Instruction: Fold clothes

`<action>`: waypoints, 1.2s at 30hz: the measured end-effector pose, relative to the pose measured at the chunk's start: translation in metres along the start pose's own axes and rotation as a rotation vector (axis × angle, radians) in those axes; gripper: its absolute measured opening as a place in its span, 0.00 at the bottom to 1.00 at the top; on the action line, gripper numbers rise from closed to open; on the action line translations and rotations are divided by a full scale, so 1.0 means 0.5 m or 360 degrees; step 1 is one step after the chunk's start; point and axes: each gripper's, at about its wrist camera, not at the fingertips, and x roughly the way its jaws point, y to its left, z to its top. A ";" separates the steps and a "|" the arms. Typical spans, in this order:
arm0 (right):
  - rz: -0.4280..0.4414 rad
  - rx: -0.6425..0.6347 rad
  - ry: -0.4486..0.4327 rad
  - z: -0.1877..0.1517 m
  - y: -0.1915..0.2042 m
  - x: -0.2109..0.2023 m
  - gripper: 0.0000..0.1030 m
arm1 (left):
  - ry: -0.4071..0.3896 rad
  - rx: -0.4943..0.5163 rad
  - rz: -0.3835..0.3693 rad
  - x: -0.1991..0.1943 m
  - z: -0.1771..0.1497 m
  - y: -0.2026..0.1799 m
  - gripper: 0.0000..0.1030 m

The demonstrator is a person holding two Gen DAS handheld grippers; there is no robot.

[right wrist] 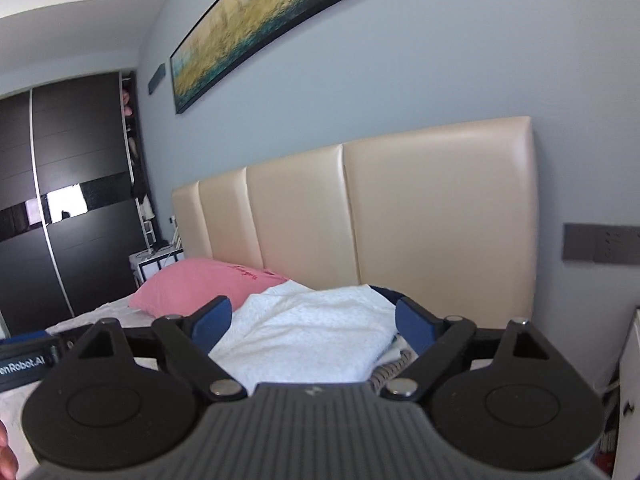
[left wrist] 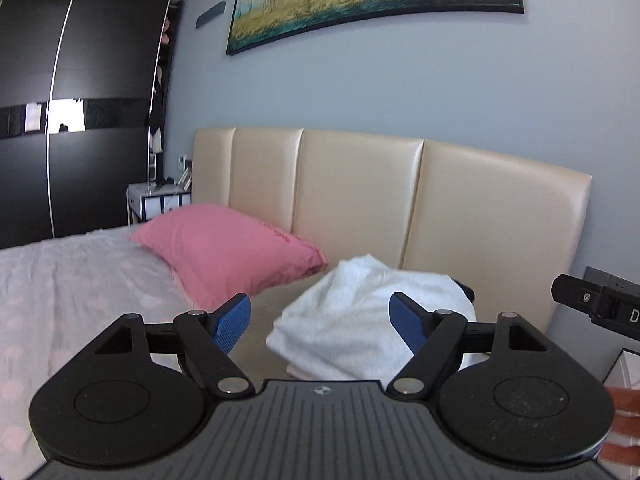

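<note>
I have both the left hand-held gripper (left wrist: pixel 320 322) and the right hand-held gripper (right wrist: pixel 314 322) spread wide, empty, since the white garment (left wrist: pixel 374 320) lies folded (seemingly) on the bed (left wrist: pixel 80 280) by the headboard (left wrist: pixel 360 200).

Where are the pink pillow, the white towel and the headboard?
pink pillow (left wrist: pixel 224 248), left wrist view, top face.
white towel (right wrist: pixel 304 336), right wrist view, upper fold.
headboard (left wrist: pixel 356 200), left wrist view, middle panel.

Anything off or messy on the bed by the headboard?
One thing: the white towel lies in a loose, rumpled heap by the headboard next to the pink pillow, not squared off. A dark garment pokes out behind it. Both grippers, left and right, are open and empty.
</note>
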 end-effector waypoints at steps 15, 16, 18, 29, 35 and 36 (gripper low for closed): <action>-0.0121 -0.0028 0.0070 -0.118 0.024 -0.133 0.91 | 0.0183 -0.0018 0.0074 -0.100 -0.093 0.000 0.74; -0.0125 -0.0048 0.0065 -0.122 0.030 -0.136 0.91 | 0.0185 -0.0007 0.0082 -0.103 -0.103 -0.001 0.74; -0.0134 -0.0086 0.0050 -0.130 0.039 -0.142 0.91 | 0.0200 0.0016 0.0097 -0.106 -0.120 -0.001 0.74; -0.0132 -0.0199 0.0056 -0.156 0.070 -0.138 0.92 | 0.0261 -0.0075 0.0119 -0.104 -0.144 0.029 0.74; -0.0116 -0.0233 0.0069 -0.158 0.085 -0.132 0.92 | 0.0260 -0.0036 0.0124 -0.099 -0.144 0.025 0.74; -0.0113 -0.0240 0.0069 -0.158 0.088 -0.131 0.92 | 0.0264 -0.0036 0.0119 -0.098 -0.145 0.025 0.74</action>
